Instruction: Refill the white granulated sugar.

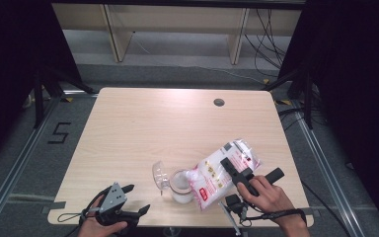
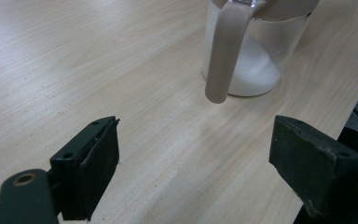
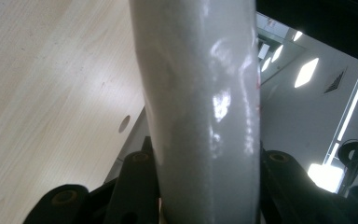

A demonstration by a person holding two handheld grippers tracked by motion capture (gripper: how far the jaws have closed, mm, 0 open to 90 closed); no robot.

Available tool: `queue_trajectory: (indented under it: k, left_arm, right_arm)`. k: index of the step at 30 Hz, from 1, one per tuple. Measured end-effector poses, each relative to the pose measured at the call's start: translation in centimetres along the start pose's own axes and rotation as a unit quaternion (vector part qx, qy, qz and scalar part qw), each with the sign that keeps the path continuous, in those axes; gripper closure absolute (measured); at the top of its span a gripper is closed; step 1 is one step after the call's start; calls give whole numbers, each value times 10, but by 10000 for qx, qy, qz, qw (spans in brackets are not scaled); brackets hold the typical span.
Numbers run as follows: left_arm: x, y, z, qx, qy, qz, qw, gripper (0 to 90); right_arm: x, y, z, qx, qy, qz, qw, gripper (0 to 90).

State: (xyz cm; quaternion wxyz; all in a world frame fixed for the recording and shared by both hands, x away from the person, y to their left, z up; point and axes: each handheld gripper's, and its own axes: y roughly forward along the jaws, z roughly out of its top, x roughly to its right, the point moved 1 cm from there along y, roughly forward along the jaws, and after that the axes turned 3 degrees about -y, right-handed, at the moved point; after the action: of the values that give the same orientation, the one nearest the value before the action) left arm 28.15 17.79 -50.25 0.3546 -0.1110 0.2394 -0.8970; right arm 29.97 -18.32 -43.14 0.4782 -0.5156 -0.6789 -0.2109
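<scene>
- Right gripper (image 1: 231, 170): clamped on a clear plastic bag of white granules (image 1: 222, 172), red print on its label; jaws part-closed around the bag's width, seen pressing both sides in the right gripper view (image 3: 200, 116).
- Bag held tilted over the near right part of the table (image 1: 143, 128), long axis running from far right down to near left, lower end at the mouth of the glass jar (image 1: 181, 186).
- Jar standing near the table's near edge, just left of the bag; white granules already heaped in its bottom (image 2: 256, 70); hinged clear lid (image 1: 160, 174) flipped open to its left.
- Pale beige strap or handle (image 2: 223, 51) hanging down the jar's side toward the left gripper.
- Left gripper (image 1: 137, 197): jaws wide apart, nothing between them, at the near left corner, pointing right and far toward the jar, well short of touching.
- Key relation: jar lies down and left from the right gripper along the bag's axis; right hand nearer the pour, left hand free to steady the jar.
</scene>
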Motion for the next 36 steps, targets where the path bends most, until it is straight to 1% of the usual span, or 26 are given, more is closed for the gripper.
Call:
queue_trajectory:
  k: [3,5,6,7,8,9,10,12,13,16,17,19,21,22,23,25,27,29,36]
  left_arm:
    - [0,0,0,-3,5,1,10000,156]
    - [0,0,0,-1,7,4,10000,155]
    - [0,0,0,-2,9,4,10000,155]
    - [0,0,0,-3,5,5,10000,156]
    - [0,0,0,-3,7,3,10000,155]
    - [0,0,0,-2,8,4,10000,156]
    - [0,0,0,0,1,4,10000,156]
    - [0,0,0,0,6,4,10000,155]
    - [0,0,0,-2,9,5,10000,156]
    - [0,0,0,0,2,5,10000,155]
    - [0,0,0,-1,2,4,10000,156]
    - [0,0,0,-2,8,5,10000,156]
    - [0,0,0,1,3,3,10000,155]
    - [0,0,0,1,6,3,10000,156]
    - [0,0,0,1,3,2,10000,155]
    - [0,0,0,0,11,4,10000,156]
    - [0,0,0,1,4,5,10000,155]
    - [0,0,0,3,2,4,10000,156]
    - [0,0,0,7,-1,4,10000,155]
  right_arm:
    - [0,0,0,6,24,15,10000,696]
    - [0,0,-1,-19,72,13,10000,696]
    - [-1,0,-1,-42,138,19,9999,696]
    - [-1,0,-1,-42,139,1,9999,697]
    - [0,0,-2,-36,55,-12,10000,697]
    - [-2,0,-2,-76,173,13,9998,697]
    - [-2,0,-2,-93,195,-12,9998,697]
    - [-2,0,-2,-98,187,28,9998,697]
    - [-1,1,-2,-74,82,33,9999,698]
    - [-1,2,-1,-56,60,10,10000,699]
    - [-2,2,0,-84,158,43,9998,699]
    - [-3,2,1,-67,163,41,9998,699]
    - [-3,3,1,-64,116,69,9999,700]
    - [-4,2,1,-99,176,68,9998,700]
    - [-4,2,1,-93,138,79,9998,700]
    - [-4,2,1,-92,140,44,9998,701]
    - [-4,2,1,-98,120,67,9999,701]
    - [-4,2,1,-108,153,63,9998,702]
    - [-4,2,1,-108,154,57,9998,702]
